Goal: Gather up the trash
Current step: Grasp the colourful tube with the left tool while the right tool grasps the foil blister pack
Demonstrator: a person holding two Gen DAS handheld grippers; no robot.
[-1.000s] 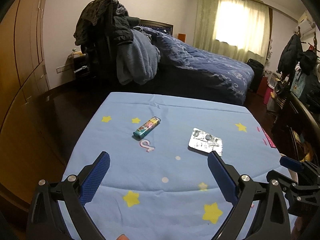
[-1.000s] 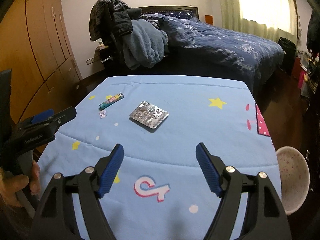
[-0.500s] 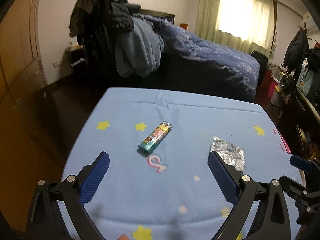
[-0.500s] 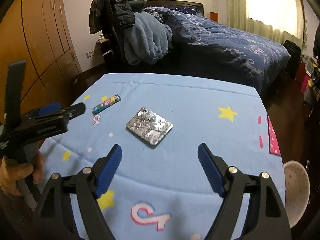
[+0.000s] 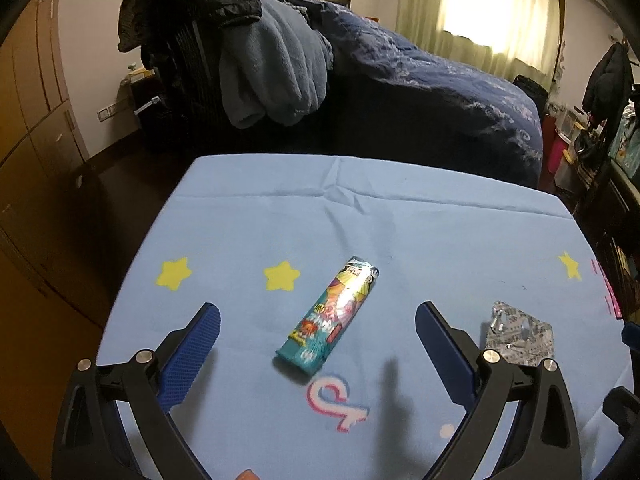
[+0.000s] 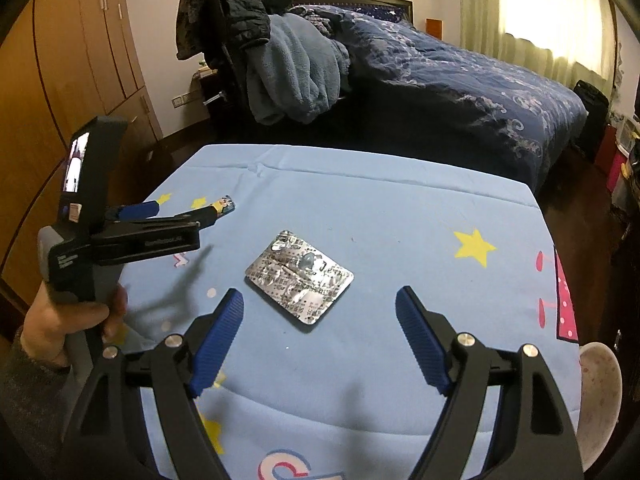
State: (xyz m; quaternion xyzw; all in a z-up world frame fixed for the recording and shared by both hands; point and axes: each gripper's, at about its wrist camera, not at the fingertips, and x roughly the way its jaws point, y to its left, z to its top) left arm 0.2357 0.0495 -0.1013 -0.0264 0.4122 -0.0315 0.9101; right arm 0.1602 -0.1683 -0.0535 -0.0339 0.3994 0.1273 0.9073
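A teal lighter with a colourful print [image 5: 330, 317] lies on the blue star-patterned cloth [image 5: 360, 220]. My left gripper [image 5: 318, 316] is open, its jaws either side of the lighter, a little above the cloth. The lighter's far end shows in the right wrist view [image 6: 225, 204], past the left gripper [image 6: 176, 214]. A crumpled silver blister pack [image 6: 300, 276] lies mid-table; it also shows at the right in the left wrist view [image 5: 520, 334]. My right gripper [image 6: 320, 312] is open, just short of the pack, jaws wider than it.
A white speckled bin [image 6: 598, 392] stands off the table's right edge. A bed with a dark blue quilt [image 6: 460, 76] and a chair piled with clothes [image 6: 280, 52] stand behind the table. Wooden wardrobes [image 6: 80, 60] line the left wall.
Both grippers have moved forward and lower over the table. The left now frames the lighter, the right has closed in on the blister pack. Both stay open.
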